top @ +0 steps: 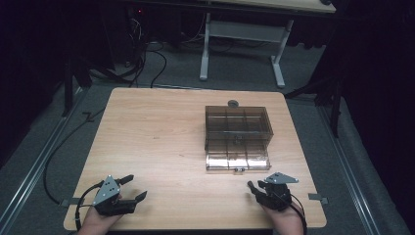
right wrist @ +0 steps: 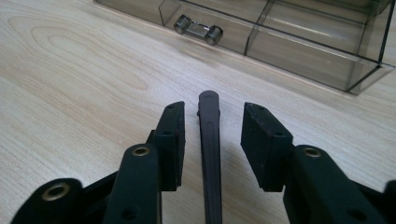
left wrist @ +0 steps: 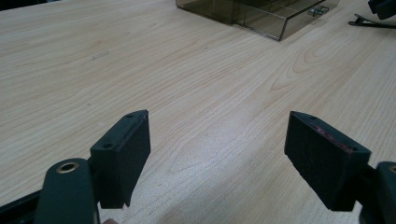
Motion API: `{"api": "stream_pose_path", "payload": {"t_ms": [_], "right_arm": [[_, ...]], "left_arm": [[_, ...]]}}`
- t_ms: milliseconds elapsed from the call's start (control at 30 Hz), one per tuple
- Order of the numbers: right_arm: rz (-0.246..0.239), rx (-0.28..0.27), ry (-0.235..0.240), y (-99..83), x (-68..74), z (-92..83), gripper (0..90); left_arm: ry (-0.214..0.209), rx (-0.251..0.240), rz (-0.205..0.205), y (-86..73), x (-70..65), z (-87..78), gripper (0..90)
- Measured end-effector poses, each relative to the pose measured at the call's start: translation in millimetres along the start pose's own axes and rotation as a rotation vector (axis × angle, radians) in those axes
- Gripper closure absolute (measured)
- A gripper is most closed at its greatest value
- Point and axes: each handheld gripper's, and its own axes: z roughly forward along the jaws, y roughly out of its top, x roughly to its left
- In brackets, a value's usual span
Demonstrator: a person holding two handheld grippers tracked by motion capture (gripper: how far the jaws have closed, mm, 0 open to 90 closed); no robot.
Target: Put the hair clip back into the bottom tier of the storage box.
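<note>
A smoky see-through box with several compartments stands right of the table's middle, its drawer pulled out toward me. In the right gripper view the drawer carries a small metal handle. A slim black clip lies flat on the wood, pointing at the drawer. My right gripper straddles the clip with a gap on each side, its pads not touching it. The right gripper sits near the front right edge. At the front left my left gripper is open and holds nothing.
The wooden table has bare room left of the box. A small dark round object lies just behind the box. Cables run over the floor at the left, and another desk's white legs stand beyond the table.
</note>
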Motion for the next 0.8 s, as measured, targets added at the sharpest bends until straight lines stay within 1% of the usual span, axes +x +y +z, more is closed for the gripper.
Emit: {"api": "stream_pose_path", "payload": {"t_ms": [167, 200, 300, 400, 467, 633, 667, 800], "right_arm": [[-0.008, 0.047, 0.014, 3.9, -0.9, -3.4, 57.7], [-0.019, 0.061, 0.018, 5.0, -0.9, -3.7, 57.5], [-0.027, 0.084, 0.015, 7.3, -0.2, -4.2, 56.3], [-0.019, 0.107, 0.013, 9.6, 0.2, -5.2, 55.4], [-0.017, 0.123, 0.023, 11.0, -0.2, -5.4, 55.4], [-0.039, 0.196, 0.035, 19.6, -1.7, -7.7, 55.7], [-0.036, 0.208, 0.033, 21.5, -1.7, -8.3, 55.7], [-0.033, 0.25, 0.051, 28.0, -3.6, -7.8, 55.7]], "left_arm": [[-0.002, 0.001, 0.004, -0.1, -0.4, -0.1, 23.1], [-0.001, 0.001, 0.005, 0.0, -0.4, -0.1, 23.0], [-0.003, 0.001, 0.004, -0.1, -0.4, -0.1, 23.1], [-0.004, -0.001, 0.005, -0.1, -0.5, -0.3, 23.1], [-0.005, 0.0, 0.005, 0.0, -0.3, -0.1, 23.1], [-0.012, 0.007, 0.01, 0.2, -0.6, 0.3, 23.1], [-0.013, 0.006, 0.01, 0.2, -0.5, 0.3, 23.1], [-0.012, 0.006, 0.011, 0.2, -0.7, 0.2, 23.1]]}}
